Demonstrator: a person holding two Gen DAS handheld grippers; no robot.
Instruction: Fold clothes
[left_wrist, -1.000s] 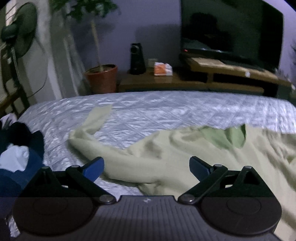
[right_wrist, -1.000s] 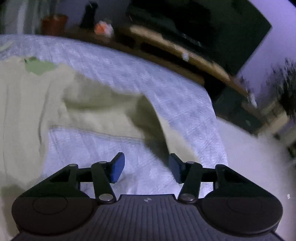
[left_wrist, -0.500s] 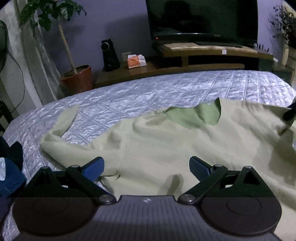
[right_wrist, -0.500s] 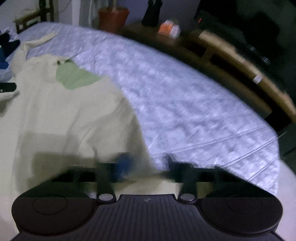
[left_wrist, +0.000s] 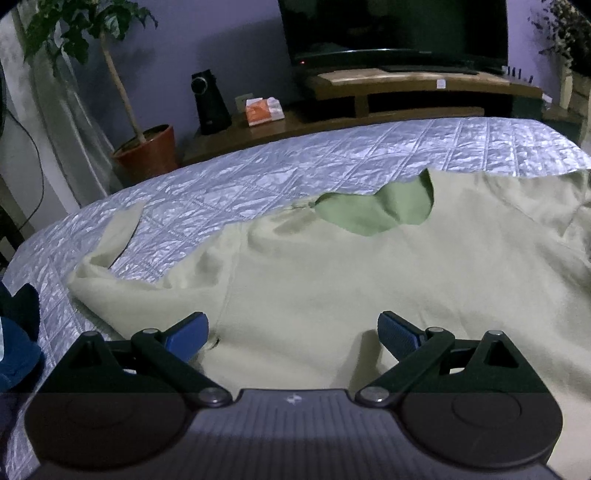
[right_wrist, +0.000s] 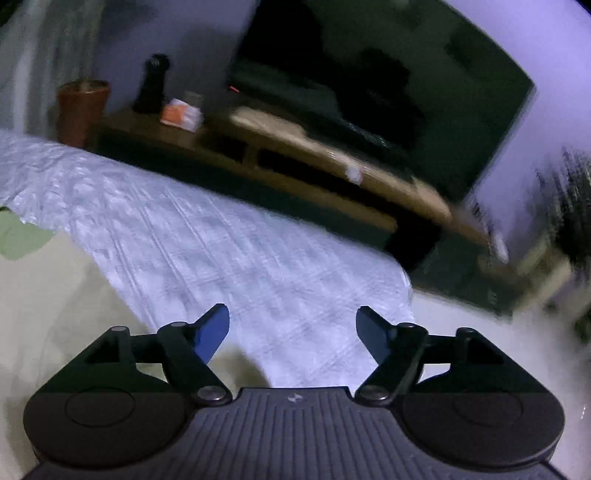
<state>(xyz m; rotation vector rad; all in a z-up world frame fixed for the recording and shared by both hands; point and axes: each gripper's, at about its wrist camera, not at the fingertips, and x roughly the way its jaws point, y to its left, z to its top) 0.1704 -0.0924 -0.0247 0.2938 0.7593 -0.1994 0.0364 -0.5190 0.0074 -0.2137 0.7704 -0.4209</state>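
Note:
A pale yellow-green long-sleeved top lies spread on the silver quilted bed, its green inner neck facing away and one sleeve stretched to the left. My left gripper is open and empty, low over the top's body near the left armpit. In the blurred right wrist view the top fills the lower left. My right gripper is open and empty above the bedspread, just past the top's right edge.
Dark blue clothes lie at the bed's left edge. Beyond the bed stand a potted plant, a black speaker, an orange-and-white pack, a low wooden TV bench and a TV. The bed's right corner drops to the floor.
My left gripper has moved in over the top's body and stayed open. My right gripper has swung right past the top's edge, and its jaws are wider apart than a second ago.

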